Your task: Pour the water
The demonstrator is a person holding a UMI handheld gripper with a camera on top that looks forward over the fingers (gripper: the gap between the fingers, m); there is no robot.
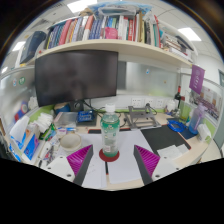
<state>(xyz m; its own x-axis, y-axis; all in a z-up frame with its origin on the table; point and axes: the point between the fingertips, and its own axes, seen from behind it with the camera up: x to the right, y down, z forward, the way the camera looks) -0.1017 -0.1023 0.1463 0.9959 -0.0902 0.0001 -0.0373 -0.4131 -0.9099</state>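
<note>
Bottle (110,132), one, clear plastic, is seen upright on a red coaster (109,155) on the worktop (125,172), just ahead of the gripper (113,160), whose jaws are spread wide and hold nothing. One dark monitor (76,78) stands beyond.

Bottle (110,128) clear glossy plastic; monitor (76,78) screen dark, matt; desk (122,172) smooth white; shelf (150,50) pale, smooth.

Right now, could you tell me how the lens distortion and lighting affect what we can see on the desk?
In the gripper view, the wide-angle lens bows the bookshelf and monitor; ceiling lights glare at the top; the water bottle, standing on a red coaster just ahead of the open claw, is evenly lit but soft, its label unreadable.
</note>
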